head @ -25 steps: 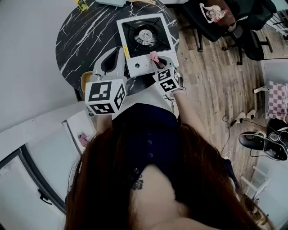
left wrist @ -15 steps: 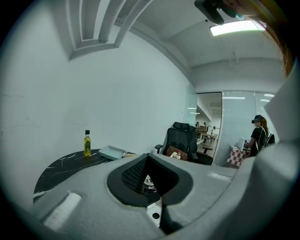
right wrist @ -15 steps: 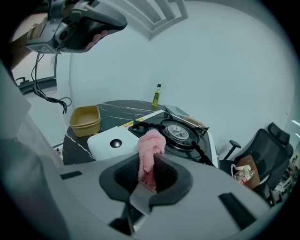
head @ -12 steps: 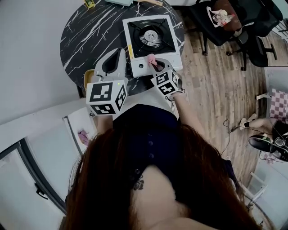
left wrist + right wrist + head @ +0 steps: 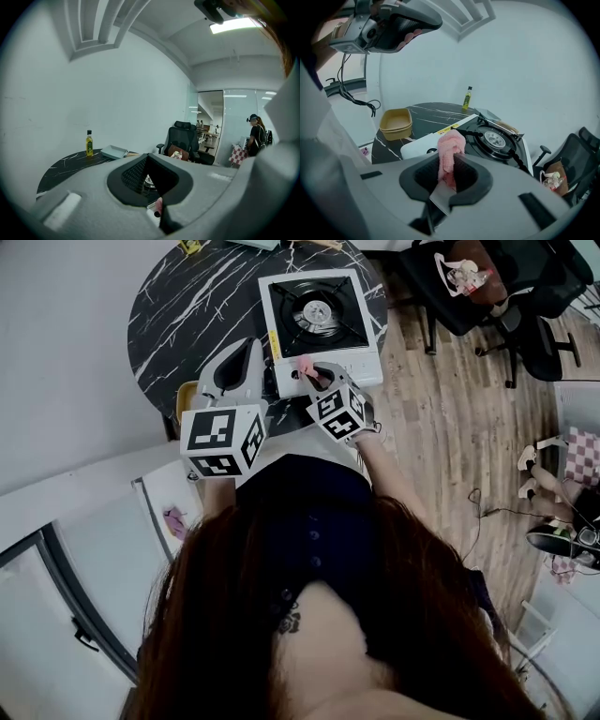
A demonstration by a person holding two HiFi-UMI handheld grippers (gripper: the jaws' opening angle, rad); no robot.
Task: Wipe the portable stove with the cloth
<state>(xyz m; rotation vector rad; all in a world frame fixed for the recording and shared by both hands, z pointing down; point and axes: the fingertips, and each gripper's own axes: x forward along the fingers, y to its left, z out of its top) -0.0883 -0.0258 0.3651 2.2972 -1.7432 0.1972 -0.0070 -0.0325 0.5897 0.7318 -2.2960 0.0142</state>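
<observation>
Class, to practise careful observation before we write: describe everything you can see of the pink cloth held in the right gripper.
The pink cloth is small, soft and nubbly, like terry towelling. It is bunched into a folded wad that stands up from the jaws of the right gripper, which are shut on its lower end. Its rounded top pokes out over the white front panel of the portable stove. Whether it touches the stove cannot be told.

This looks like an open-plan office. Black swivel chairs [image 5: 466, 285] stand on a wood-plank floor [image 5: 441, 418] beside a round, black marble-look counter [image 5: 187, 306]. Glass partition walls [image 5: 230, 123] show more desks and chairs beyond. A flat ceiling light panel [image 5: 234, 24] glows overhead, and a person [image 5: 255, 136] stands nearby.
</observation>
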